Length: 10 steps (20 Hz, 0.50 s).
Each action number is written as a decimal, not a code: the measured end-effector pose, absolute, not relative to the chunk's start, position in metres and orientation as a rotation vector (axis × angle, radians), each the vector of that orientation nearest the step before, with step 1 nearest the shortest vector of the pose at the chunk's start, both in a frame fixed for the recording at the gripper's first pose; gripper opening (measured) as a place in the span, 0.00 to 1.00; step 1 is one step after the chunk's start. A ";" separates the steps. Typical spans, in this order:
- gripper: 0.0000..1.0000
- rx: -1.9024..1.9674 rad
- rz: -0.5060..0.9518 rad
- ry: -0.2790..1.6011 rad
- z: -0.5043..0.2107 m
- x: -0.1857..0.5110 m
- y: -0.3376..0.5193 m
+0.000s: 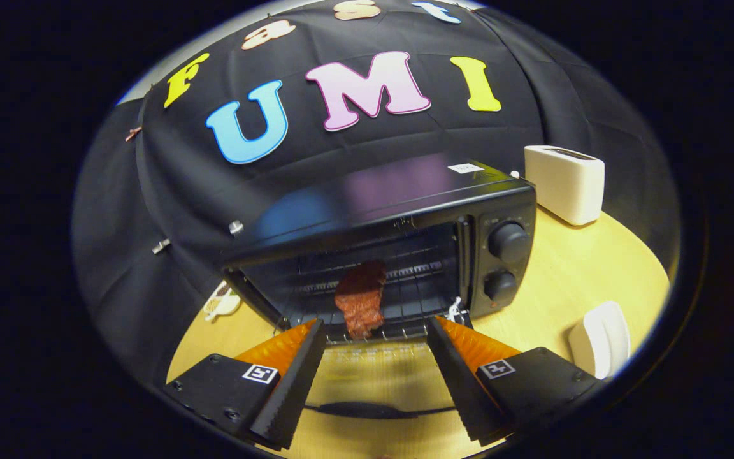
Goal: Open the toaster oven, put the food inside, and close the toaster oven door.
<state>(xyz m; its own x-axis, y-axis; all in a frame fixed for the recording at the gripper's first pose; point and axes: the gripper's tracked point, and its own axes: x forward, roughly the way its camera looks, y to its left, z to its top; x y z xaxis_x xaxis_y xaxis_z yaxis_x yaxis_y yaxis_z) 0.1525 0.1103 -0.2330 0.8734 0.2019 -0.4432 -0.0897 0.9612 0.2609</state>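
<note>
Table point(571, 280): we see a pale wooden top carrying everything, bare at 3 o'clock of the oven.
Toaster oven point(380, 210): we find the black box straight ahead at 12 o'clock of the fingers, its chamber open toward us, with two round knobs point(507, 241) stacked on its panel at 3 o'clock of the opening.
Oven door point(373, 395): we see it folded down flat, reflecting the table, its dark handle lying between the fingers.
Pop-up toaster point(564, 183): we place this white one at 2 o'clock, beyond the oven's corner, apart from it.
Gripper point(376, 335): we see the jaws spread wide and released, gripping nothing, tips just short of the rack's front edge.
Food point(360, 299): we see a reddish-brown slab resting on the wire rack inside the chamber, just beyond the fingertips, at 12 o'clock.
</note>
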 end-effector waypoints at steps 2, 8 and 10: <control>0.98 0.195 0.165 0.529 -0.236 0.132 0.108; 0.98 0.108 0.208 0.658 -0.252 0.083 0.110; 0.99 0.078 0.218 0.698 -0.267 0.072 0.117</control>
<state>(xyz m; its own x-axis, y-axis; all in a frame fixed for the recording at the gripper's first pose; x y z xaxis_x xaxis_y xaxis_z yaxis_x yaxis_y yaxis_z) 0.0718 0.1170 -0.2666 0.7445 0.2253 -0.6285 -0.1730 0.9743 0.1443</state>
